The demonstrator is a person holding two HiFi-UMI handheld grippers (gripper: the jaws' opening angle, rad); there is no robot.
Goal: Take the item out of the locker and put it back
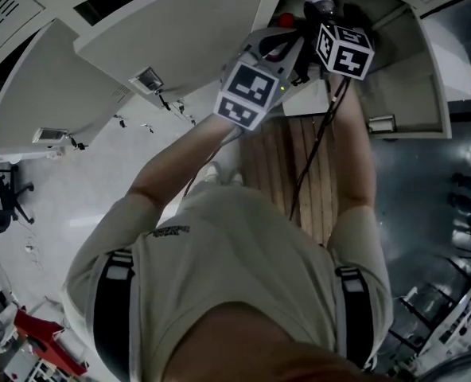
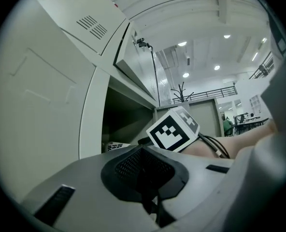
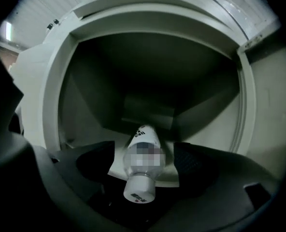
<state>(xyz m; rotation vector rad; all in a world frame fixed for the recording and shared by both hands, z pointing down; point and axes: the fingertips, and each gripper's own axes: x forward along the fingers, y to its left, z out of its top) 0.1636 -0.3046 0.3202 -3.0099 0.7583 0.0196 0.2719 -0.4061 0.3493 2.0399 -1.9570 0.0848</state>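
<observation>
bottle (image 3: 142, 153) lies in the locker (image 3: 61, 81), cap pointing out at the right gripper (image 3: 145, 164), fingers apart either side; its base fades into shadow. left gripper (image 2: 145, 173) fingers together.

Both arms reach out in front of the body, side by side. The left arm (image 1: 180, 161) is bent a little, and the right arm (image 1: 355, 157) is almost straight. The left gripper (image 2: 148, 178) points level. Its jaws are pressed together with nothing in them. The right gripper (image 3: 143, 173) tips a little downward, and its jaws stand wide apart. A bottle (image 3: 144, 139) lies between them, and neither jaw presses on it. The right gripper sits a bit ahead of the left gripper and just to its right. The left cube (image 1: 247, 94) and the right cube (image 1: 344, 48) are close beside each other.
</observation>
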